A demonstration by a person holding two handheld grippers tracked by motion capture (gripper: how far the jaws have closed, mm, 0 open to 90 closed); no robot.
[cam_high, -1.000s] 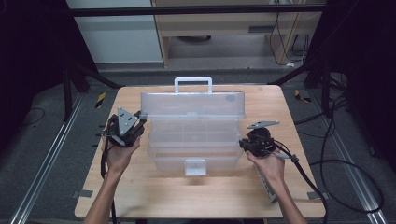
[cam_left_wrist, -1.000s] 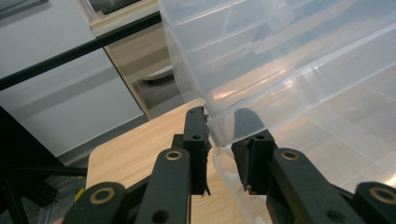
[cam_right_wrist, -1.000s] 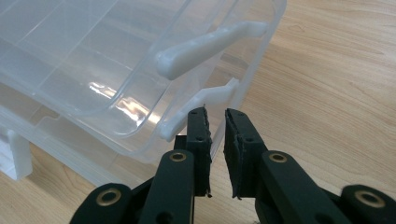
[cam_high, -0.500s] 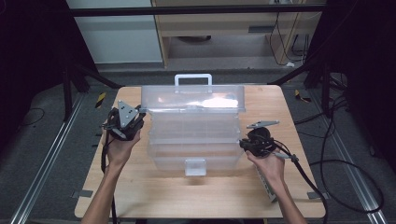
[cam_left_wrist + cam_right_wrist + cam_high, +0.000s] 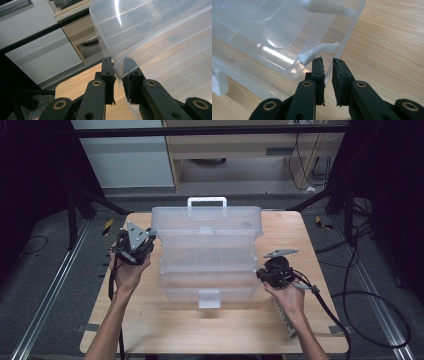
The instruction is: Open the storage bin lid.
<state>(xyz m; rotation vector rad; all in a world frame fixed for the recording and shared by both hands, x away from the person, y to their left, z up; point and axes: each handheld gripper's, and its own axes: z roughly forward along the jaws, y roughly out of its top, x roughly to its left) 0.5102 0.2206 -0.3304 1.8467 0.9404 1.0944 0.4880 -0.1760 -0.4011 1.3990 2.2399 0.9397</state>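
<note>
A clear plastic box (image 5: 207, 257) sat in the middle of the wooden table (image 5: 310, 320), its lid (image 5: 207, 220) standing raised at the back with the white handle (image 5: 206, 200) on top. The left gripper (image 5: 119, 72) pinched the thin left edge of that lid between nearly closed jaws; in the high view it sat at the box's upper left corner (image 5: 134, 242). The right gripper (image 5: 327, 67) had its jaws close together on the clear wall at the box's right side, just below a white hinge arm (image 5: 318, 52), seemingly steadying the base. The step in hand looked like swinging the lid. The next move called for guiding the lid along its arc while the base was kept from sliding.
</note>
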